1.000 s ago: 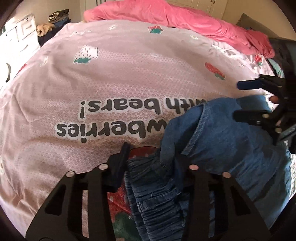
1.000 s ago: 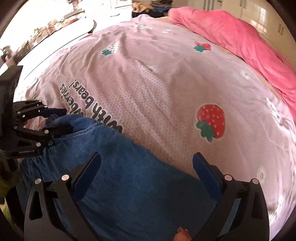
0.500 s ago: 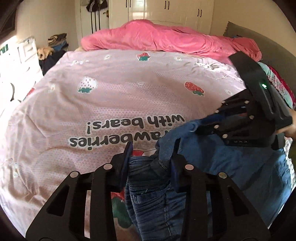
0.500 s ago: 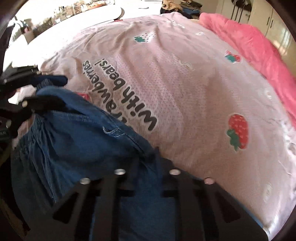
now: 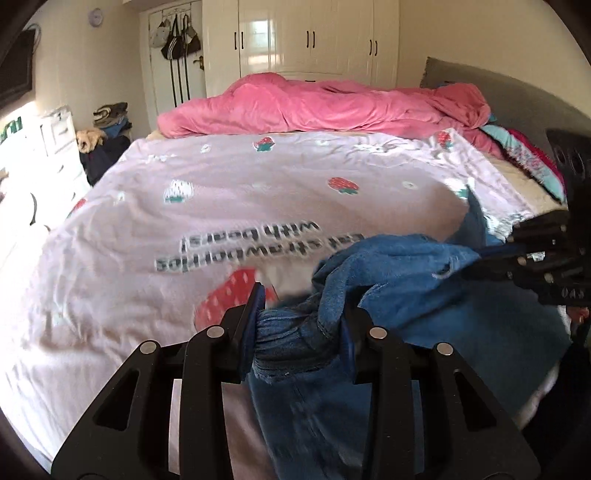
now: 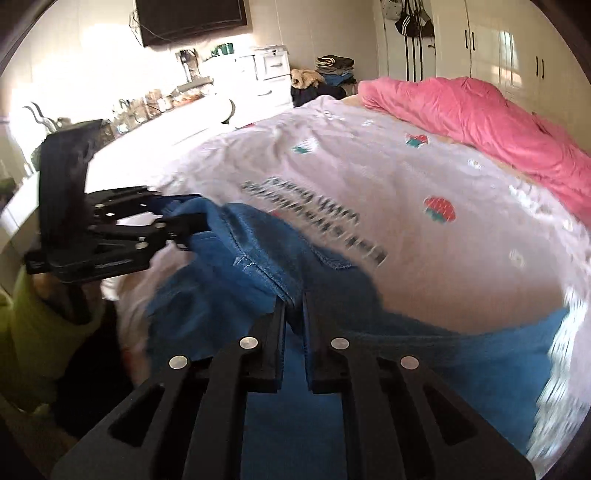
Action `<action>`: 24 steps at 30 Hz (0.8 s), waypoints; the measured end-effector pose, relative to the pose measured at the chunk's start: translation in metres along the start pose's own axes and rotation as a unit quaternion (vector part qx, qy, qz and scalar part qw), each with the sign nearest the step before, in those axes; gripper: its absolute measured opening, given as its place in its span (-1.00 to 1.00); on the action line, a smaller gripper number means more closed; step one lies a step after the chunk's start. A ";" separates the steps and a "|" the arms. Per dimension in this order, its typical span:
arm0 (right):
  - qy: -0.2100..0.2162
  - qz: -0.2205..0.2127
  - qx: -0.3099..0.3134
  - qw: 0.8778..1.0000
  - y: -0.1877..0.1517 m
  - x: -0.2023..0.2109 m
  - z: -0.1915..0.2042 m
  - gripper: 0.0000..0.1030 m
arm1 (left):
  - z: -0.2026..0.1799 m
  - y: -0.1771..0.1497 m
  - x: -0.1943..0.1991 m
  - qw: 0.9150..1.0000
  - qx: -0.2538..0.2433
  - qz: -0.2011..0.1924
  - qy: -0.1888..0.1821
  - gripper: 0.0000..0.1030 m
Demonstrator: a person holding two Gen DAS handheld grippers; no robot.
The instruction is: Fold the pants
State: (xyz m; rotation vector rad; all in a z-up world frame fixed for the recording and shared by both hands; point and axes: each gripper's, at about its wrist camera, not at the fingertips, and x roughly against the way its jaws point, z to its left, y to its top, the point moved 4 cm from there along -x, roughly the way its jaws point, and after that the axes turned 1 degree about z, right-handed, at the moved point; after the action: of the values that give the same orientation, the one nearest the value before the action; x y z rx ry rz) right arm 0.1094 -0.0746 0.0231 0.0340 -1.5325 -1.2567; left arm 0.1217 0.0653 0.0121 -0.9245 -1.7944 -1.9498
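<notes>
A: While both cameras look across it, what is the surface like?

B: A bed [image 5: 92, 314] under a pale pink cover [image 5: 258, 206] printed with strawberries; a crumpled pink duvet [image 5: 325, 107] lies along its far edge, and a grey headboard [image 5: 517, 99] rises at the right in the left wrist view.

A: And the room around it?

B: White wardrobes [image 5: 306, 40] with dark handles stand behind the duvet; bags [image 5: 175, 37] hang on a door beside them; in the right wrist view a dark screen [image 6: 192, 18] hangs on the wall above a white dresser [image 6: 266, 70], with piled clothes [image 6: 332, 70] next to it.

A: Any writing?

B: Dark lettering [image 5: 255, 245] runs across the cover, upside down to the left camera and blurred; "with bears!" can just be made out, the rest I cannot read.

A: Where are the pants?

B: The blue denim pants [image 6: 258, 266] are lifted off the near side of the bed, slung between the 2 claws, the rest trailing onto the cover.

A: The claws?

B: The left gripper [image 5: 301, 328] stands narrow, pinching a bunched, gathered waistband; the right gripper [image 6: 293, 310] has just been closing and now clamps a thin fold of denim, its pads nearly meeting.
</notes>
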 end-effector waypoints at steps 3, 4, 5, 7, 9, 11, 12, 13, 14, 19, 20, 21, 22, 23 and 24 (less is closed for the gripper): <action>0.009 -0.006 0.007 1.000 -0.019 0.014 0.028 -0.85 | -0.004 -0.025 0.012 1.000 0.012 0.017 -0.015 -0.45; 0.014 -0.004 0.009 1.000 -0.026 0.017 0.038 -0.85 | -0.006 -0.034 0.015 0.999 0.009 0.026 -0.017 -0.45; 0.018 -0.004 0.011 1.000 -0.032 0.018 0.045 -0.85 | -0.007 -0.040 0.017 0.999 0.008 0.032 -0.018 -0.45; 0.019 0.005 0.016 1.000 -0.047 0.018 0.058 -0.85 | -0.008 -0.052 0.018 0.998 0.008 0.051 -0.022 -0.44; 0.026 0.016 0.013 0.999 -0.058 0.014 0.066 -0.85 | -0.011 -0.064 0.018 0.998 -0.003 0.068 -0.017 -0.44; 0.031 0.027 0.005 0.999 -0.071 0.007 0.070 -0.85 | -0.011 -0.073 0.018 0.997 -0.007 0.078 -0.012 -0.43; 0.030 0.033 0.001 0.999 -0.077 0.004 0.072 -0.85 | -0.011 -0.077 0.018 0.996 -0.008 0.084 -0.011 -0.42; 0.031 0.037 -0.002 0.999 -0.080 0.000 0.073 -0.85 | -0.011 -0.080 0.019 0.996 -0.007 0.087 -0.009 -0.39; 0.032 0.043 -0.007 0.999 -0.086 -0.004 0.075 -0.85 | -0.009 -0.083 0.019 0.996 -0.004 0.092 -0.008 -0.37; 0.039 0.058 -0.011 0.998 -0.102 -0.016 0.083 -0.84 | 0.001 -0.095 0.027 0.994 0.017 0.109 -0.009 -0.15; 0.043 0.058 -0.015 0.997 -0.103 -0.016 0.084 -0.84 | 0.003 -0.097 0.031 0.994 0.021 0.111 -0.009 -0.15; 0.048 0.054 -0.014 0.997 -0.102 -0.013 0.086 -0.84 | 0.005 -0.099 0.034 0.993 0.024 0.113 -0.008 -0.15; 0.054 0.051 -0.011 0.997 -0.102 -0.011 0.088 -0.84 | 0.008 -0.102 0.040 0.993 0.031 0.115 -0.008 -0.15; 0.057 0.051 -0.008 0.997 -0.102 -0.010 0.090 -0.84 | 0.010 -0.103 0.045 0.993 0.037 0.116 -0.009 -0.15; 0.056 0.053 -0.007 0.997 -0.102 -0.011 0.091 -0.84 | 0.011 -0.104 0.050 0.992 0.041 0.116 -0.009 -0.15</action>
State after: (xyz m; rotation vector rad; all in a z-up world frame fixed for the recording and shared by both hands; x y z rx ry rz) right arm -0.0096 -0.0517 -0.0416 0.0146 -1.4111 -1.1615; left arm 0.0218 0.1009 -0.0337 -1.0743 -1.6789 -1.7182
